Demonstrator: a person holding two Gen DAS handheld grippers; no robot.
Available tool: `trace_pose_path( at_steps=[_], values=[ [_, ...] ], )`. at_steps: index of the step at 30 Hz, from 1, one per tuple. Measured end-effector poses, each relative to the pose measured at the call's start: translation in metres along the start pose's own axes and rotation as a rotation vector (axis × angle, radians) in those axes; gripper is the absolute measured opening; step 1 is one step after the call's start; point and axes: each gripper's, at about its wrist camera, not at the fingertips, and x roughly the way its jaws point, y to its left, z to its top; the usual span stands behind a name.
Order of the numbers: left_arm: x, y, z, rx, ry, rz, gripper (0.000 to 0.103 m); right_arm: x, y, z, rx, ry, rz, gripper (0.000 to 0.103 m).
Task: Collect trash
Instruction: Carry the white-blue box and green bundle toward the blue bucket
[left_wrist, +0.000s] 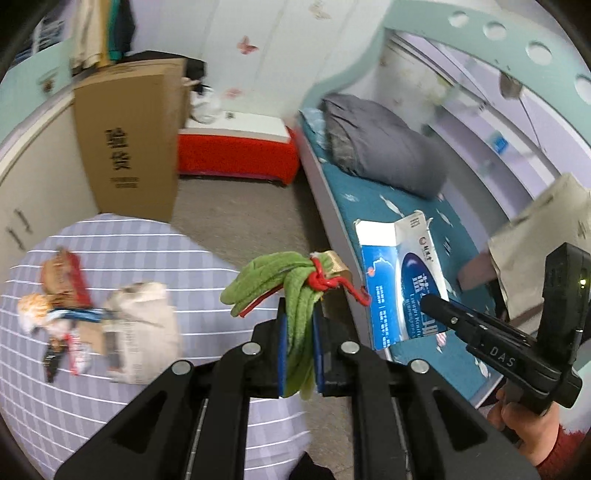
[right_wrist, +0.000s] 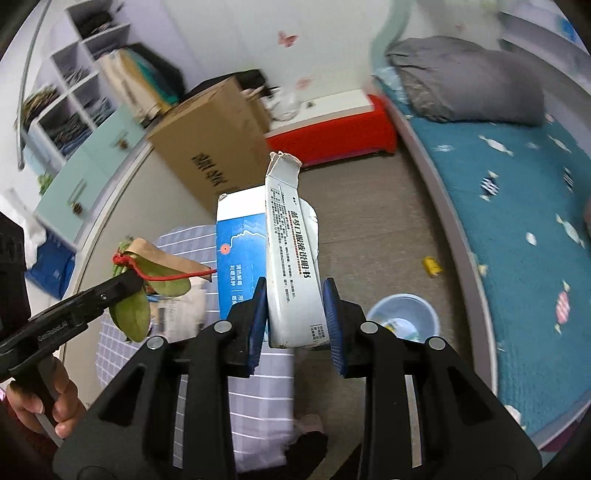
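A: What's each claw carrying?

B: The right gripper (right_wrist: 293, 317) is clamped on a flattened blue-and-white cardboard medicine box (right_wrist: 284, 254), held upright in the air over the floor. The left gripper (left_wrist: 300, 338) is pinched shut on a bundle of green leaves tied with red string (left_wrist: 291, 284), also aloft, between the table and the bed.

A: So which step is this?

B: Both pieces look lifted and in transit, I'd say. The pale blue plastic bin (right_wrist: 404, 317) stands on the floor just beyond the right claw, some scraps already in it. The next move calls for bringing the box over its mouth and letting go, then the leaves.

A: More to fetch?

B: Yes: a heap of crumpled paper and wrappers (left_wrist: 99, 302) lies on the round table with the lilac checked cloth (left_wrist: 155, 398), and a small yellow scrap (right_wrist: 431, 266) lies on the floor.

A: Any writing?

B: Chinese print on the box, too blurred to vouch for. "DAS" on the right tool's arm, and two large Chinese characters on the tall brown cardboard carton (left_wrist: 129, 140).
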Motion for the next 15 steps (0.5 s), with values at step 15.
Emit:
trace_pose_path(
  at_steps=[15],
  values=[
    [0.111,-0.153,0.009,0.099,0.104,-0.001,0.011,-0.052,-0.162,0.009,0.098,-0.042,-0.085,0.03]
  ],
)
